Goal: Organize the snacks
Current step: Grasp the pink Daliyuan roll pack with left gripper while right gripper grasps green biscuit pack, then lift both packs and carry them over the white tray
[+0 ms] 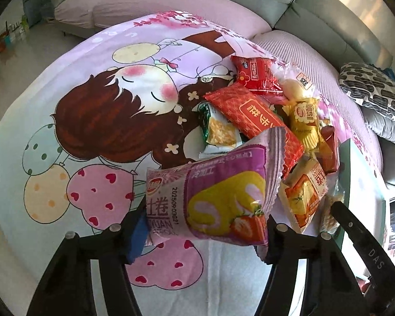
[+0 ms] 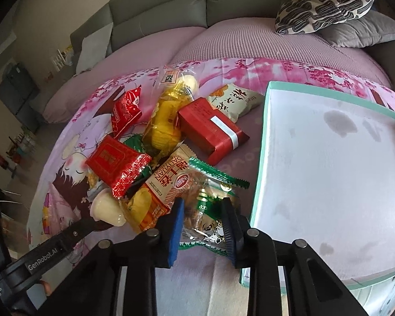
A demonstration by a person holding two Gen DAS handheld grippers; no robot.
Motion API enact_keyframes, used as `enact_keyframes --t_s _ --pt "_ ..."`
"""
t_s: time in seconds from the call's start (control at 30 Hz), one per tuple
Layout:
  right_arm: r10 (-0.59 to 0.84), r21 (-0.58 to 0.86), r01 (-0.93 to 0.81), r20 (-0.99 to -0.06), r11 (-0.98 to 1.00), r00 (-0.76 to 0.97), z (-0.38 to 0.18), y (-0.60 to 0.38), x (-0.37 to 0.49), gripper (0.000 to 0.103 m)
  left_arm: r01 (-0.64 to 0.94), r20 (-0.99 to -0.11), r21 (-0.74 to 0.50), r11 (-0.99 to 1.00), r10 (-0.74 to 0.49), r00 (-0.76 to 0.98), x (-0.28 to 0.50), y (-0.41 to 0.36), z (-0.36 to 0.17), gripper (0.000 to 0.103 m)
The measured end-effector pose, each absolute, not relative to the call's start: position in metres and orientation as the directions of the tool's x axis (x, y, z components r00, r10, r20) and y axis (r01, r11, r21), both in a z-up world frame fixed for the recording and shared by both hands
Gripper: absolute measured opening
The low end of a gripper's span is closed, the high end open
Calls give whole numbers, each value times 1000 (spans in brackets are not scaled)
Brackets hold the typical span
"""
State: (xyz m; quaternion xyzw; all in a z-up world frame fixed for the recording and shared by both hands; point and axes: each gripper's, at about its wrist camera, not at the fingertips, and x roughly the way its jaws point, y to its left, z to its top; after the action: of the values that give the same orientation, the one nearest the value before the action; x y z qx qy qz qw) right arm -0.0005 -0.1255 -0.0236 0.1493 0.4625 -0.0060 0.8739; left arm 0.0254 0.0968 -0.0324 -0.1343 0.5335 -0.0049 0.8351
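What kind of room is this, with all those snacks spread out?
Most likely a home living room. A grey sofa runs along the back with a patterned cushion on it, and the snack packets lie on a cartoon-print cloth spread over a low surface.

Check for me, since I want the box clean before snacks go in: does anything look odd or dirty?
Yes. The teal-rimmed box holds no snacks, and its white floor shows several dark, smudgy stains, the largest near the far side. The snack pile lies loose and overlapping on the cartoon cloth beside it.
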Motion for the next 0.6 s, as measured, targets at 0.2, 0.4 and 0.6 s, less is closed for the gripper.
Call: enact_keyframes --t_s 0.2,0.4,0.6 --pt "145 283 146 -793 948 592 -17 -132 -4 14 -145 -890 -244 959 -162 427 24 99 -33 34" --pt "135 274 151 -794 950 592 -16 -133 -6 14 -151 -881 -255 955 -166 443 23 102 -30 30" --pt "117 263 162 -794 951 597 -14 -138 -10 14 -131 -861 -292 947 -201 468 18 104 -22 29"
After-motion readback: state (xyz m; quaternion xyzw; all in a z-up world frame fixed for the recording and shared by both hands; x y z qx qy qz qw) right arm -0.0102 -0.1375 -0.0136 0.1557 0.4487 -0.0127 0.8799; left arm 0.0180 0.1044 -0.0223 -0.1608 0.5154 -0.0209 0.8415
